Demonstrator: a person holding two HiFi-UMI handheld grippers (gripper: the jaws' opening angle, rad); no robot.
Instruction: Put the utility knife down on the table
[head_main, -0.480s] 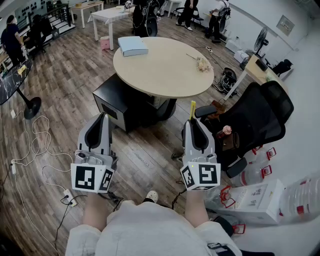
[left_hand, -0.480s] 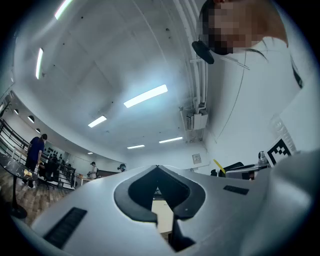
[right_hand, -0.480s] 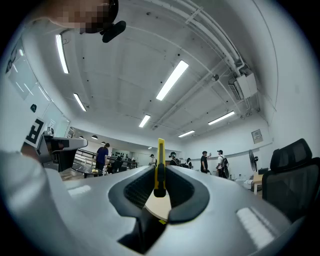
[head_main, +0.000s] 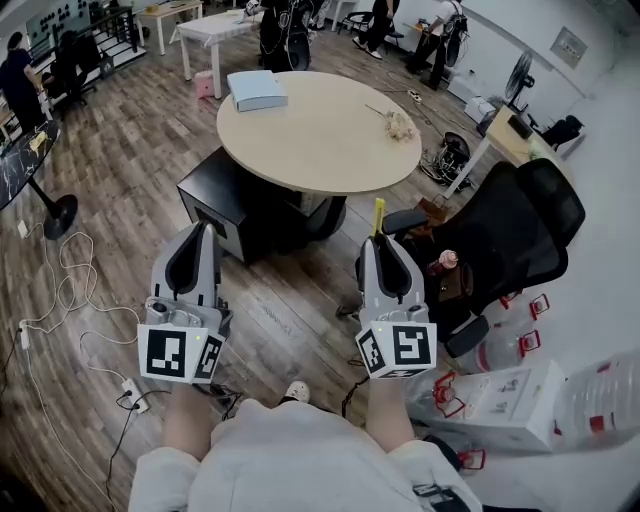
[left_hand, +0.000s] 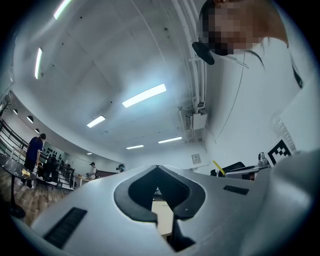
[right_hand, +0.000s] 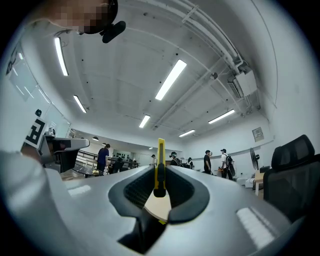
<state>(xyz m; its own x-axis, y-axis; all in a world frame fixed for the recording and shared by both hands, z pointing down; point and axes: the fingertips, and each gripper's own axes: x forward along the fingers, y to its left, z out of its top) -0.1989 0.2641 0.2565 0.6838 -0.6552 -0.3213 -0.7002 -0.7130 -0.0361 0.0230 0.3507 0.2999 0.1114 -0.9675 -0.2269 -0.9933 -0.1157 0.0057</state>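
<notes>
Head view, grippers: the left gripper and right gripper are held side by side over the wooden floor, short of the round table.
Head view, knife: the yellow utility knife sticks out past the right gripper's tips, pointing toward the table, not on it.
Head view, table: a light blue box lies at its far edge; a black office chair stands to the right.
Left gripper view: jaws pressed together, nothing between them.
Right gripper view: jaws clamped on the knife, which stands upright between the pads.
</notes>
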